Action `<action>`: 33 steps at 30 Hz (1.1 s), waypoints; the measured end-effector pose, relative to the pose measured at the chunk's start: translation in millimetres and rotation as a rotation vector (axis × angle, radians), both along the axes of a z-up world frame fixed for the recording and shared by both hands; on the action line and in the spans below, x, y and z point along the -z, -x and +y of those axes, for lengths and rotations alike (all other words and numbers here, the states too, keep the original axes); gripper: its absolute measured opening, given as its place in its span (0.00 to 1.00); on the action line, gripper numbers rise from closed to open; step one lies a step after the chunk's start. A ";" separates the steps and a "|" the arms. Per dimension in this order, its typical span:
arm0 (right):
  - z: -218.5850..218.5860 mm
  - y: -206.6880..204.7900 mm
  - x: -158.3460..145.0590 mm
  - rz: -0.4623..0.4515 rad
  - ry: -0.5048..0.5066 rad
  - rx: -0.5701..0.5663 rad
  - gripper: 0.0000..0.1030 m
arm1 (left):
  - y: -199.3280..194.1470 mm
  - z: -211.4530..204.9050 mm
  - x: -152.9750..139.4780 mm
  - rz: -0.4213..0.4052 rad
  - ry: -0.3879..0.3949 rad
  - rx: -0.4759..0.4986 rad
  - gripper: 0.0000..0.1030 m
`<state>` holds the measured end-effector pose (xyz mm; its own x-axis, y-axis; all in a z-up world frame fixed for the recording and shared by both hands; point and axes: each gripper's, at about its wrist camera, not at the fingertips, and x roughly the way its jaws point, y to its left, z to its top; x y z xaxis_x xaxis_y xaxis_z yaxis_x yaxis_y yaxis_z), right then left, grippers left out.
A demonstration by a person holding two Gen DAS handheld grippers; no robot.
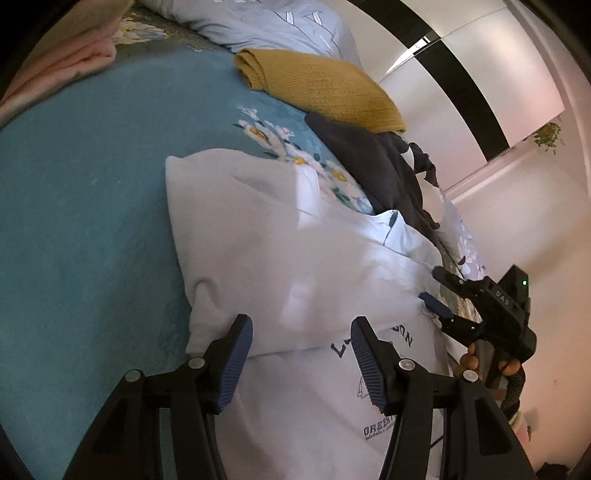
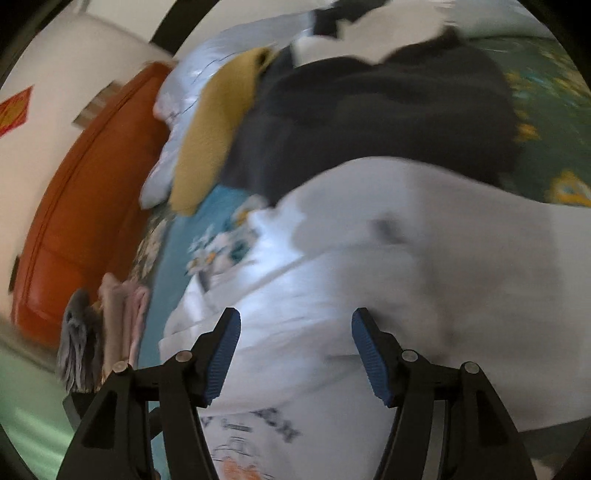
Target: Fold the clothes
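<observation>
Sweatshirt: white [image 1: 295,266], soft matte fabric, lying partly folded on the bed; dark printed lettering near its lower edge, a folded flap across the middle with a smooth rounded crease.
Bed: teal cover [image 1: 92,221], short fuzzy nap, with a printed cluster of white and yellow flowers beside the sweatshirt.
Left tongs: [image 1: 301,363] jaws apart, above the sweatshirt's lower part, nothing pressed between them; black angular arms with round rivets, blue ribbed pads [image 1: 236,363].
Right tongs: [image 2: 295,358] jaws apart over the white fabric, nothing clamped; same black arms and blue ribbed pads. In the left wrist view they show at the sweatshirt's right edge [image 1: 439,295], one blue pad touching or just above the cloth, I cannot tell which.
Dark garment: [image 1: 373,166] charcoal, limp and crumpled, just beyond the sweatshirt, touching its far edge.
Yellow knit: [image 1: 317,88] mustard, ribbed waffle texture, folded into a thick rectangle, beyond the dark garment.
Pale bedding: [image 1: 266,26] light blue-grey, smooth, puffy, at the bed's far end.
Pink cloth: [image 1: 66,62] fleecy, folded, at the bed's far left corner.
Headboard: [image 2: 85,184] orange-brown, glossy, padded, with stitched seams; the right wrist view is blurred.
</observation>
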<state>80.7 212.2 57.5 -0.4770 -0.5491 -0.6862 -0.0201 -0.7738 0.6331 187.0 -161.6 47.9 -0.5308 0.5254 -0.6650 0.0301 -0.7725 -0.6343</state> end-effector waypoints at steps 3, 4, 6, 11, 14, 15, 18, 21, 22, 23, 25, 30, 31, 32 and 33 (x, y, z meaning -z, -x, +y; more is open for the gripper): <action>29.3 -12.8 -4.4 0.002 0.058 0.056 0.62 | -6.1 0.0 -0.5 0.005 0.007 -0.013 0.58; 40.8 -19.0 -6.9 0.009 0.065 0.080 0.62 | -7.7 1.2 -0.9 0.009 0.018 -0.017 0.58; 62.0 -31.1 -10.9 0.015 0.063 0.125 0.62 | -10.8 4.0 -1.9 0.017 0.043 -0.025 0.58; 139.3 -71.3 -18.1 0.023 0.078 0.284 0.62 | -20.2 19.6 -5.5 0.042 0.161 -0.036 0.59; 189.2 -96.8 -21.7 0.026 0.085 0.403 0.62 | -31.0 23.8 -1.4 0.082 0.208 -0.035 0.60; 205.0 -105.3 -23.4 0.029 0.084 0.440 0.62 | -34.6 24.6 -0.1 0.103 0.221 -0.034 0.60; 248.8 -129.4 -29.4 0.038 0.075 0.544 0.62 | -40.6 26.5 1.1 0.138 0.241 -0.041 0.61; 280.0 -147.2 -30.5 0.039 0.049 0.636 0.62 | -42.2 25.6 2.4 0.151 0.235 -0.038 0.63; 289.5 -151.5 -29.0 0.036 0.050 0.663 0.62 | -43.1 24.3 2.9 0.155 0.225 -0.040 0.63; 299.1 -155.8 -27.5 0.033 0.051 0.691 0.62 | -43.9 23.0 3.3 0.159 0.215 -0.043 0.63; 314.1 -161.6 -22.8 0.016 0.046 0.739 0.62 | -44.6 19.2 4.3 0.160 0.185 -0.048 0.63; 333.4 -180.3 -16.1 -0.022 0.026 0.845 0.62 | -46.2 16.5 5.5 0.162 0.157 -0.055 0.63; 337.6 -185.3 -15.9 -0.020 0.028 0.863 0.62 | -46.3 16.6 5.5 0.162 0.156 -0.056 0.63; 340.5 -187.6 -16.2 -0.024 0.009 0.869 0.62 | -46.4 16.8 5.5 0.163 0.155 -0.056 0.63; 344.0 -191.6 -16.7 -0.034 -0.016 0.883 0.62 | -46.5 16.9 5.5 0.163 0.155 -0.057 0.63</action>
<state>272.2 556.2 74.3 -0.7017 0.0205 -0.7122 -0.6334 -0.4756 0.6104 233.6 -144.7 42.4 -0.6638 0.3900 -0.6382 -0.0168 -0.8609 -0.5085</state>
